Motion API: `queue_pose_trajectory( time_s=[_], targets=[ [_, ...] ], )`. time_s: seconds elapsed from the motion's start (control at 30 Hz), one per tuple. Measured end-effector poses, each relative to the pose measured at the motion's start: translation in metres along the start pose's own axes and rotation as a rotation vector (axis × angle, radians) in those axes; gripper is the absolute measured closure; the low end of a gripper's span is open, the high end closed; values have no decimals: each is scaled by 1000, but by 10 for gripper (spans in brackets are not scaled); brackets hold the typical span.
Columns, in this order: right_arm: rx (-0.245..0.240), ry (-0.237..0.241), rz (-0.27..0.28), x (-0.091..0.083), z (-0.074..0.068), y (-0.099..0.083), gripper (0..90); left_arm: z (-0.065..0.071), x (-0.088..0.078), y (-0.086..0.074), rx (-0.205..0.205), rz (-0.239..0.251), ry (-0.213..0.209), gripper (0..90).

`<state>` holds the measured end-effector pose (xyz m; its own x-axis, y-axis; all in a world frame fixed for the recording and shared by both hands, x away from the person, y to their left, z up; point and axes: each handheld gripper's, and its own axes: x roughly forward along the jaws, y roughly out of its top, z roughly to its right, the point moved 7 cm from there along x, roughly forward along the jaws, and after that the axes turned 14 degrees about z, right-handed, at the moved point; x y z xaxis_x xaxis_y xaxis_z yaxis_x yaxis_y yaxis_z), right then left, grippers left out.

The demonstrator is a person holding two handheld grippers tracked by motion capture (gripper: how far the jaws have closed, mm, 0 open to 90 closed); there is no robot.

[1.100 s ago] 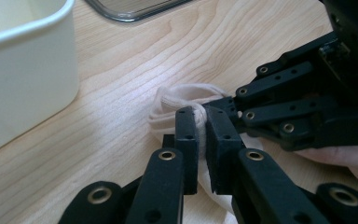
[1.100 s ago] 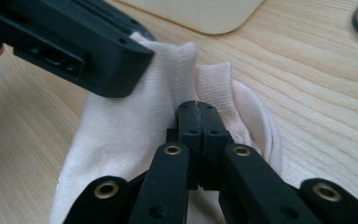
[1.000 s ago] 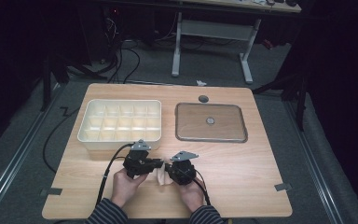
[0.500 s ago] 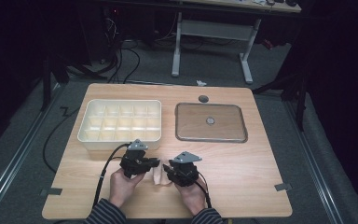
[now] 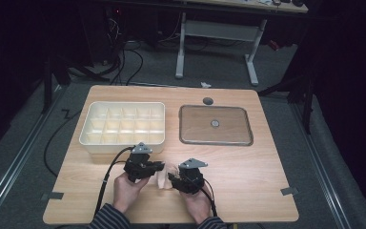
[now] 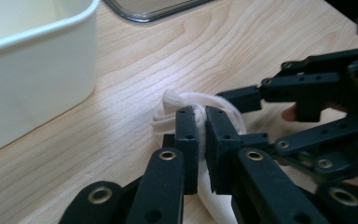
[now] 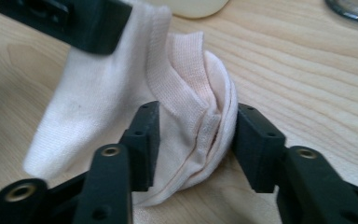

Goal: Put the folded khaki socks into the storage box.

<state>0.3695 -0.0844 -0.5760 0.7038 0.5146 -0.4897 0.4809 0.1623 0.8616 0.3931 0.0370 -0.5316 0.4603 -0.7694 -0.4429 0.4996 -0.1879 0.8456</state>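
Observation:
A pale pink sock [image 5: 163,179] lies bunched on the wooden table [image 5: 248,191] between my two grippers. In the left gripper view, my left gripper [image 6: 201,126] is shut on a fold of the sock [image 6: 168,100]. My right gripper [image 6: 237,119] reaches in from the right. In the right gripper view, the sock's rolled cuff [image 7: 191,79] sits between the jaws of my right gripper [image 7: 196,135]. Those jaws have just been opening and stand apart around the cuff, no longer squeezing it. A left gripper finger [image 7: 74,18] holds the sock's far end. From above, the left gripper [image 5: 158,167] and right gripper [image 5: 172,177] face each other.
A white compartment box [image 5: 124,140] stands just behind the left hand, its wall close by [image 6: 37,70]. A clear flat lid with a small knob [image 5: 228,133] lies at the back right. Bare wood stretches to the right of the hands.
The right gripper's jaws have spread apart around the sock. Both hands stay almost where they were, and the left gripper keeps its hold.

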Motion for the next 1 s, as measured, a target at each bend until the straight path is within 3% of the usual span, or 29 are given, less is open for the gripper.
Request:
queue_pose_trajectory(
  time_s=[0.17, 0.63, 1.0],
  targets=[
    [-40, 8, -4, 2, -3, 0, 594, 2, 2, 2, -15, 8, -16, 846],
    [-39, 43, -12, 7, -12, 1, 620, 3, 4, 9, -5, 9, -30, 845],
    [-49, 82, 0, 16, -22, 2, 632, -5, 13, 6, -18, -1, -29, 845]
  ],
)
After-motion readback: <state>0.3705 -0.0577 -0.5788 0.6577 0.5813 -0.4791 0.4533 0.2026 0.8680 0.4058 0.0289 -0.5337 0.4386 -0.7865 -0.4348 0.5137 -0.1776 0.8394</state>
